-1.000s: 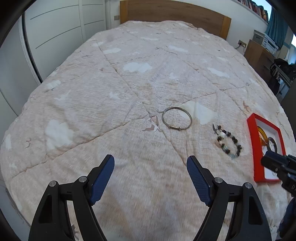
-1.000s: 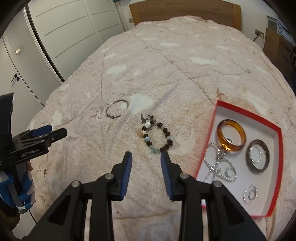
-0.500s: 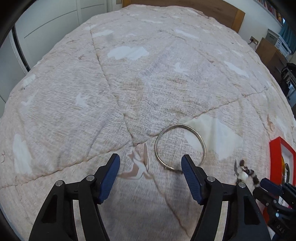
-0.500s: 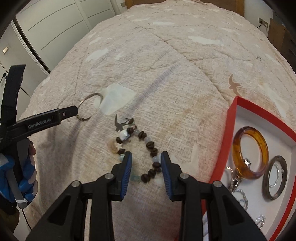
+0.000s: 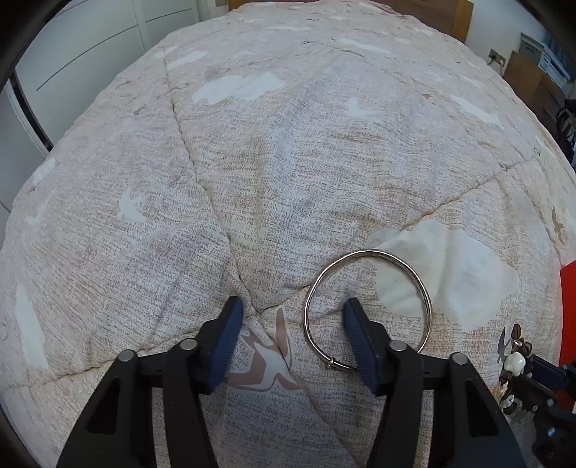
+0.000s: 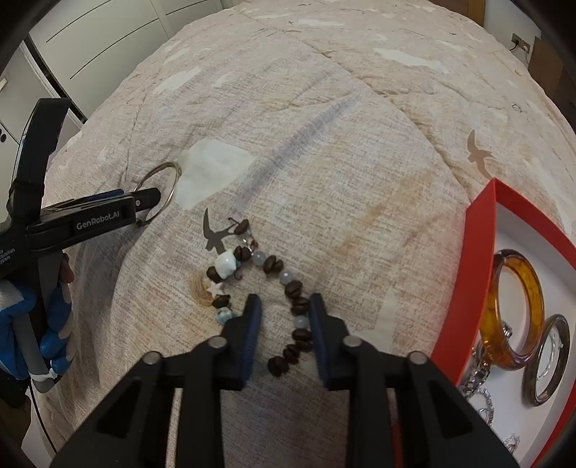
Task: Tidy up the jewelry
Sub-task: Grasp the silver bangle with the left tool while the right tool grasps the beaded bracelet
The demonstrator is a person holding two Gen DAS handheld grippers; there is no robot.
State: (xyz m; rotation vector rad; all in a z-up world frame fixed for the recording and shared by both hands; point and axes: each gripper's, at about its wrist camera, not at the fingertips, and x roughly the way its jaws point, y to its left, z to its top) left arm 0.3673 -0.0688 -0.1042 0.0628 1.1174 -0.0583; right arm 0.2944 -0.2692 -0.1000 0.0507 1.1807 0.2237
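Left wrist view first: no writing can be read in it. The left gripper [image 5: 291,309] presses into the bed quilt [image 5: 288,162], its blue fingers [image 5: 230,324] apart and just closing in; one side of the silver bangle [image 5: 367,309] lies between them, its near-left rim, and the pads do not yet touch it. The right-hand finger stands inside the ring and hides part of the lower rim. At the right border the beaded bracelet [image 5: 514,363] is cut off, with only a few beads and a white stone showing, partly behind the dark tip of the right gripper [image 5: 547,374]. A sliver of the red tray [image 5: 568,280] shows at the frame edge. Beyond the bangle the quilt lies open up to the wooden headboard [image 5: 460,18].

Right wrist view: "GenRobot.AI" is printed in white on the left gripper [image 6: 144,205], held in a blue-gloved hand [image 6: 54,324]; smaller print below it is too cut off to read. The silver bangle [image 6: 162,187] is half hidden behind that tip. The right gripper [image 6: 284,302] has its fingers [image 6: 252,324] narrowly apart, just closing, with a strand of the beaded bracelet [image 6: 259,273] between them; whether the pads press it is hard to make out. The red tray [image 6: 478,273] sits to the right, cut by the frame, holding an amber bangle [image 6: 514,313], a dark bangle [image 6: 547,360] and small silver pieces [image 6: 482,392]. Open quilt separates bracelet and tray.
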